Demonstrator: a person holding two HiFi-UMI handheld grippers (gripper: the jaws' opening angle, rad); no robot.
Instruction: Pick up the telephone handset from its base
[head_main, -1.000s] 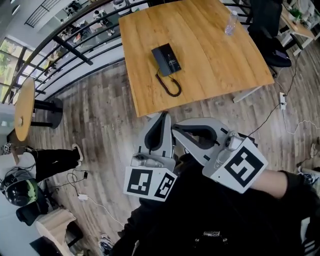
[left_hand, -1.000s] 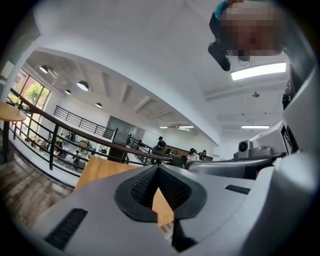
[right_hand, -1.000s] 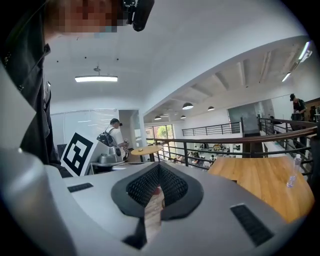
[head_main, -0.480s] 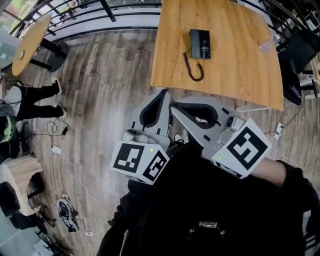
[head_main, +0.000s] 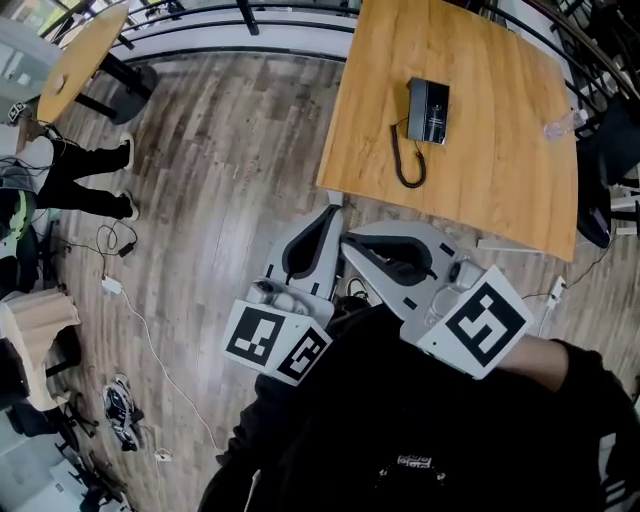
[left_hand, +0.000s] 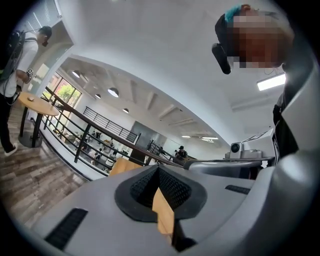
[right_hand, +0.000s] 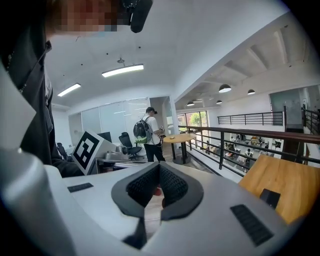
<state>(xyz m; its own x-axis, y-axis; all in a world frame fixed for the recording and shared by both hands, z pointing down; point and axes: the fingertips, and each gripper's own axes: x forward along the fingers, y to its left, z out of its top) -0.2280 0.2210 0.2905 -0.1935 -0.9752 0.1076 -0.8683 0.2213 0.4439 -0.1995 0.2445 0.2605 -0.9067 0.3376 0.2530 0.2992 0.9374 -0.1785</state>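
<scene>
the telephone handset is seen lying on its base on the wooden table, with the coiled cord looped toward the near edge. at this size the handset is only judged to be the strip on the cord's side. both grippers are held well short of the table, over the plank floor. the jaws of the left gripper are seen pressed together with nothing between them. those of the right gripper are likewise closed and empty.

the step in hand is judged to be the approach. for it to be done well, the jaws of the chosen gripper should be opened wide before the telephone is reached. they should be brought down across the handset's narrow middle, not along its length. the handset alone should be gripped, clear of the base. the lift should be made straight up, so that the cord is paid out without the base being dragged. the base could be steadied with the other gripper.
</scene>
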